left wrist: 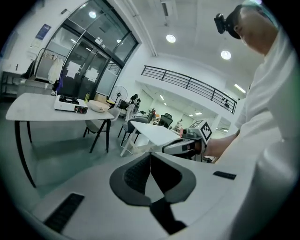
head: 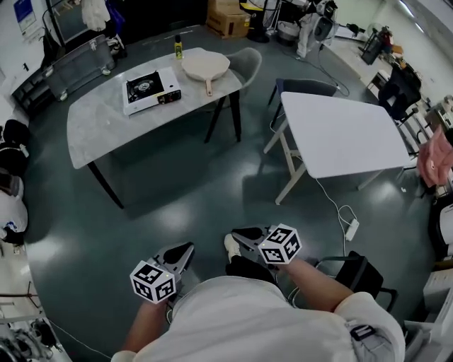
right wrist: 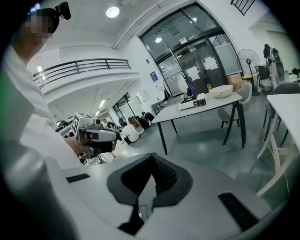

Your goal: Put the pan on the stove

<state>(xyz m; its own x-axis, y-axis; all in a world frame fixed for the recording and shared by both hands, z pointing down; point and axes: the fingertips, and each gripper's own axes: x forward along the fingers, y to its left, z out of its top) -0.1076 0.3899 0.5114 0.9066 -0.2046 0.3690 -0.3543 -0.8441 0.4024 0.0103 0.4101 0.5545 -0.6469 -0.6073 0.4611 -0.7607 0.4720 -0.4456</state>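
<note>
Left tongs and right tongs are both closed and empty, low by the person's body. Well ahead, the pan lies on the worktop, just right of the stove. Its handle and long axis point back toward the person.

Small bottle upright at marble surface far edge; grey chair just beside. White surface at right, dark chair behind it. Cardboard box beyond. Power strip on floor.
</note>
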